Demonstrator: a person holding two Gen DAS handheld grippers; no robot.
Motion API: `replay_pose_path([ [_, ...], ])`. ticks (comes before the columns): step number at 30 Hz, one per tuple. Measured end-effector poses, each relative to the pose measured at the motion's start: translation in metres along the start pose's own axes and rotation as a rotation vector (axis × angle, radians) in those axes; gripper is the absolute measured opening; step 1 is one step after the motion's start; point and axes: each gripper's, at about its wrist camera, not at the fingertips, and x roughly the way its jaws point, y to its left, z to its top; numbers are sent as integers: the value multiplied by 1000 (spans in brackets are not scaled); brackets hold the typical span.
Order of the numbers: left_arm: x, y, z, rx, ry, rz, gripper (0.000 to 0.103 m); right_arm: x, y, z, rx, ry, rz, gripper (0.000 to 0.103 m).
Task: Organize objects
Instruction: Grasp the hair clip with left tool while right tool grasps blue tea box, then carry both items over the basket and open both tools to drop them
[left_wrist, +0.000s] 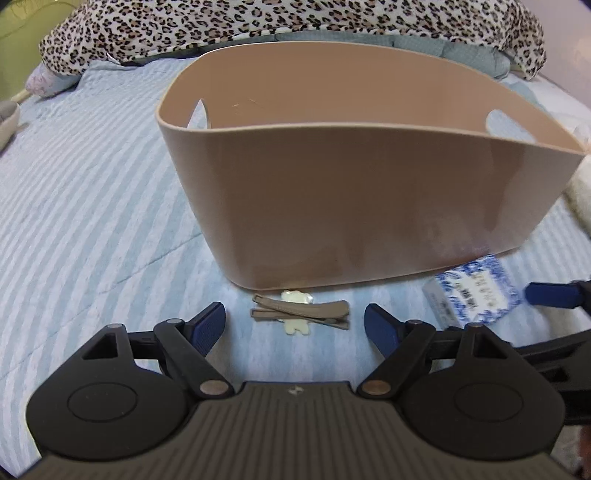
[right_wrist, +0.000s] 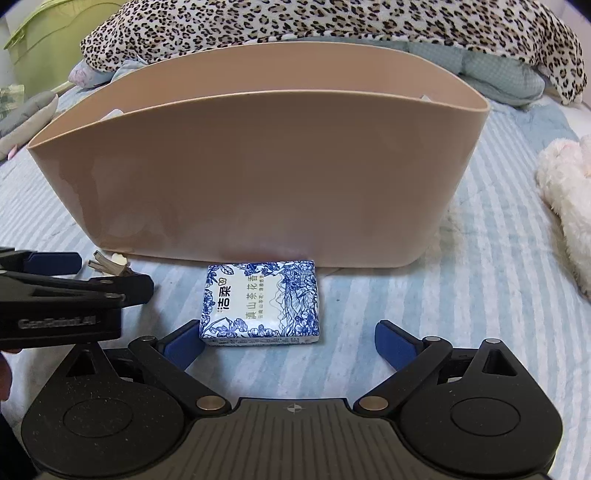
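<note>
A tan plastic basket (left_wrist: 369, 192) stands on the striped bed; it also fills the right wrist view (right_wrist: 258, 177). Taupe hair clips (left_wrist: 299, 313) with a small cream bear piece lie in front of it, just ahead of my open, empty left gripper (left_wrist: 294, 326). A blue-and-white tissue pack (right_wrist: 261, 302) lies against the basket's base, just ahead of my open, empty right gripper (right_wrist: 288, 345); its left pad is next to the pack's corner. The pack also shows at the right in the left wrist view (left_wrist: 472, 291). The clips' ends show in the right wrist view (right_wrist: 107, 265).
A leopard-print blanket (right_wrist: 332, 22) and teal bedding lie behind the basket. A white plush toy (right_wrist: 569, 192) lies at the right. A green object (right_wrist: 44, 44) stands at the back left. The left gripper's body (right_wrist: 62, 302) sits at the right wrist view's left edge.
</note>
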Motion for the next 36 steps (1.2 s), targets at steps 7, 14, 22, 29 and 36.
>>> replay_pose_path([
  [7,10,8,-6,-11,-49,15,85,0,-3,2,15,-12,14,97],
  [14,5,4,-4,47,-38,-3,57,-1,7,5,-8,-24,21,81],
  [22,-6,9,0,27,-29,-7,57,-5,10,6,-12,-32,27,61],
  [29,-24,11,0,23,-36,-12,57,-19,11,3,-4,-32,42,61],
  [36,-56,10,-2,47,-91,-31,57,-52,5,1,13,-71,53,61],
])
